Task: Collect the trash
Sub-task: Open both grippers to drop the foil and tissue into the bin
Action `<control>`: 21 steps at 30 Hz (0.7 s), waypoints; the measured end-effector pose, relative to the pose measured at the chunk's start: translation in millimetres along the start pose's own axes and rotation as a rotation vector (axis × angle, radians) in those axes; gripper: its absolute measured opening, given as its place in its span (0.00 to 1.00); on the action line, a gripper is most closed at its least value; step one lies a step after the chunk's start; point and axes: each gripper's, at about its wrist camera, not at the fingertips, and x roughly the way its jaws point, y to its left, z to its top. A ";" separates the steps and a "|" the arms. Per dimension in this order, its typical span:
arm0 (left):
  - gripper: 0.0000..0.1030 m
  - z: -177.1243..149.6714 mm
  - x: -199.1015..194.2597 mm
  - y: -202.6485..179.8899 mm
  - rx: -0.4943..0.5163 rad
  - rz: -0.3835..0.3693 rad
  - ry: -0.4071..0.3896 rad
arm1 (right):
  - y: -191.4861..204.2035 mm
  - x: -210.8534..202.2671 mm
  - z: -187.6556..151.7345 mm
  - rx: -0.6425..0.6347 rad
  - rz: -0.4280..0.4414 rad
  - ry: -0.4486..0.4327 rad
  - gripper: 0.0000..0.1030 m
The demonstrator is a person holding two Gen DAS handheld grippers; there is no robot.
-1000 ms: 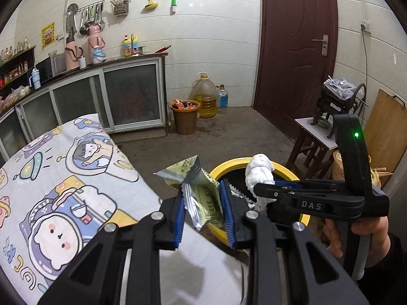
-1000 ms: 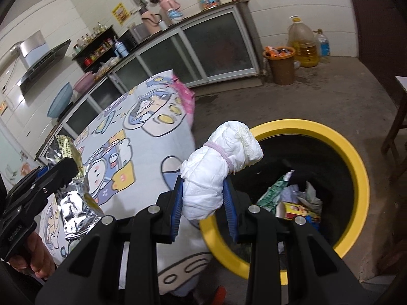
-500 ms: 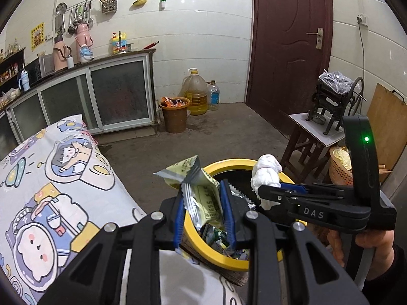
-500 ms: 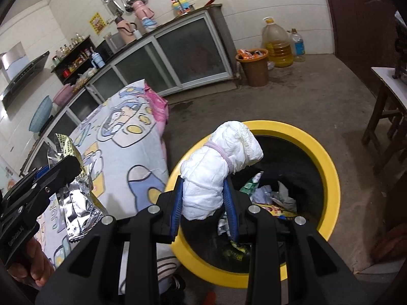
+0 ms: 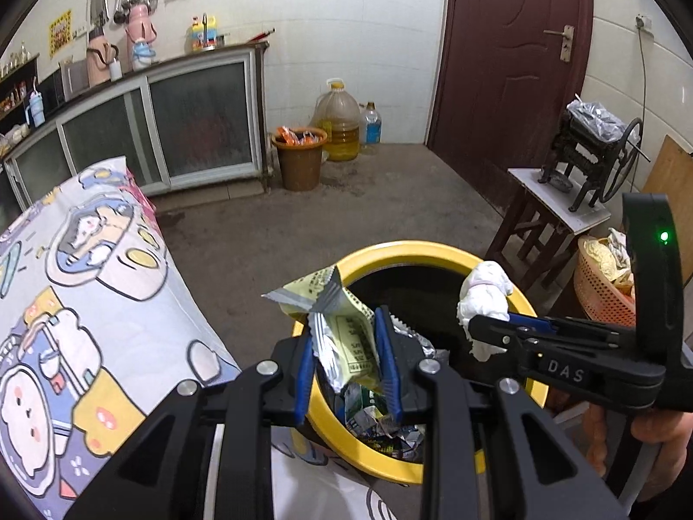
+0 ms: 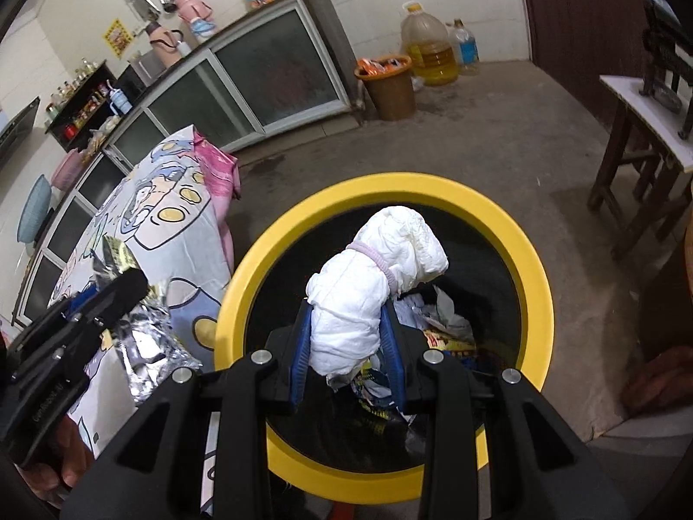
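while both loads hang over the yellow bin (image 6: 537,277) | left hand-held gripper (image 5: 346,368) pinching snack wrapper (image 5: 346,325) | right hand-held gripper (image 6: 348,351) pinching white wad (image 6: 368,294) | drop pending

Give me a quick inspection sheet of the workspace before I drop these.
Surface: cartoon-print cloth beside the bin; concrete floor.
Job's things: yellow-rimmed bin, part full of wrappers; snack wrapper; white wad bound with a pink band.
Clutter: brown bucket of rubbish, oil jug, bottle.
Grippers: left gripper shut on the wrapper at the bin's rim; right gripper shut on the wad over the bin's opening.
Cables: one hanging down the wall from a socket beside the door.
Surroundings: glass-front cabinets, stool carrying a hand-crank machine.
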 end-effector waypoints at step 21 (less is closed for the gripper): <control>0.92 -12.5 -44.0 48.9 -0.179 0.051 -0.087 | -9.9 -24.5 -1.7 0.125 -0.097 -0.043 0.84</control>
